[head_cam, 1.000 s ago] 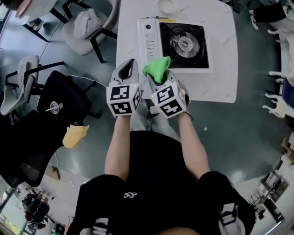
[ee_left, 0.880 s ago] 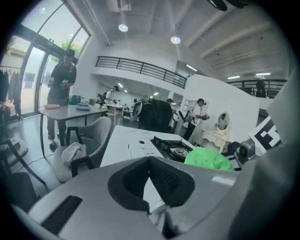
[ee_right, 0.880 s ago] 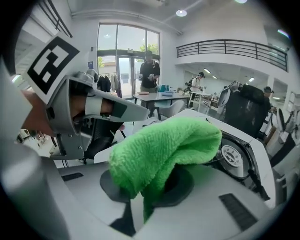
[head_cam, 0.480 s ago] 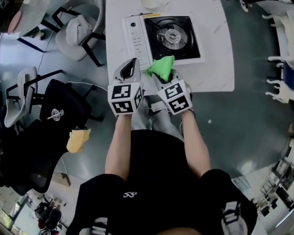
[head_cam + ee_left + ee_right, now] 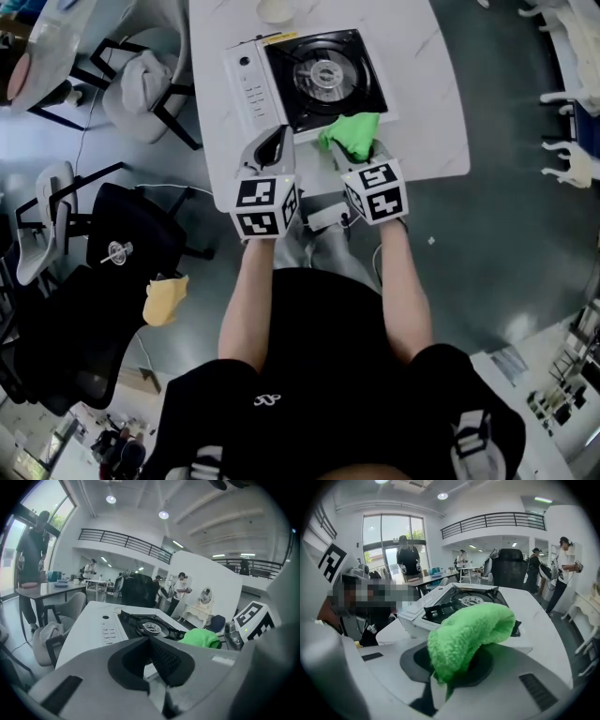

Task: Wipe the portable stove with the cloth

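In the head view, the portable stove (image 5: 246,82) sits on a white marble-patterned table (image 5: 427,112), its pale control strip toward the table's left edge and its black square top with 1 round metal burner beside it. The cloth (image 5: 352,134), bright green and fluffy, hangs bunched at the stove's near right corner, close to the table's near edge, gripped by the right gripper (image 5: 361,155). The left gripper (image 5: 272,141) hovers at the stove's near edge, by the control strip. In the left gripper view, its 2 ribbed black pads meet with nothing between them, and the stove's glossy top lies just beyond. In the right gripper view, the jaws pinch a fold of the soft terry cloth, which bulges above them and hides part of the stove's trivet. Judging from this, the cloth is in hand and brought to the stove, but wiping looks barely begun, with nearly the whole surface left to do.
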Demonstrator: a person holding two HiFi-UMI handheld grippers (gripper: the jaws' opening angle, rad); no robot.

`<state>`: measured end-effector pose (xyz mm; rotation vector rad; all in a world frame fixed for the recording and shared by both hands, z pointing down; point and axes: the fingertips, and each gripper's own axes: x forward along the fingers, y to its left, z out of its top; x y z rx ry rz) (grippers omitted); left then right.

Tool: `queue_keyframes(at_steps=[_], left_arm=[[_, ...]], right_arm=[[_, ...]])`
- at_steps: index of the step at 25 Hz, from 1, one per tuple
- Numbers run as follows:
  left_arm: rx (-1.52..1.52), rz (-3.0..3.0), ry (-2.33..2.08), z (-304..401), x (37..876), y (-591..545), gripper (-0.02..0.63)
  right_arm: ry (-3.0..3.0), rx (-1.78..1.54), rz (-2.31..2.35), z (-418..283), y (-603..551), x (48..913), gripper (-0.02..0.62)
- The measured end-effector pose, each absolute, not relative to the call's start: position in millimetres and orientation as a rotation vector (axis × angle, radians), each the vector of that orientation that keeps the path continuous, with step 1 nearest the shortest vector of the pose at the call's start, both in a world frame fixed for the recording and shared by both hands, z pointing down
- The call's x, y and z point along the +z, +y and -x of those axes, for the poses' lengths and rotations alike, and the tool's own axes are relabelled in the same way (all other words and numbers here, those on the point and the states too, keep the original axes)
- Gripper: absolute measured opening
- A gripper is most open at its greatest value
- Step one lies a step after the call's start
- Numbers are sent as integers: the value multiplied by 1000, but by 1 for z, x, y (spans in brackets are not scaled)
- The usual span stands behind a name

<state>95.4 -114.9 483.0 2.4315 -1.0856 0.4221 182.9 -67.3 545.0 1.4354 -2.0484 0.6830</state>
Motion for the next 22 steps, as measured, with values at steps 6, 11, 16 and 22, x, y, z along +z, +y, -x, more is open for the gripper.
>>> queue_keyframes(at_steps=[6,11,16,22], left_arm=[[417,-2457,-1037,-120,477,-120,-5],[426,-2476,-992,-139,474,-126,-5],[429,-2504,-938,-158,472,-132,-5],[409,-2529,-910,-170,462,-148,-5]], right_arm=[[-1983,726,-1558,-233,-67,545,44],[-1921,777,-1647,-268,-67,544,44],[-1875,787,-1709,-294,-72,544,44],[-1739,784,-1758,-326,-80,544,44]])
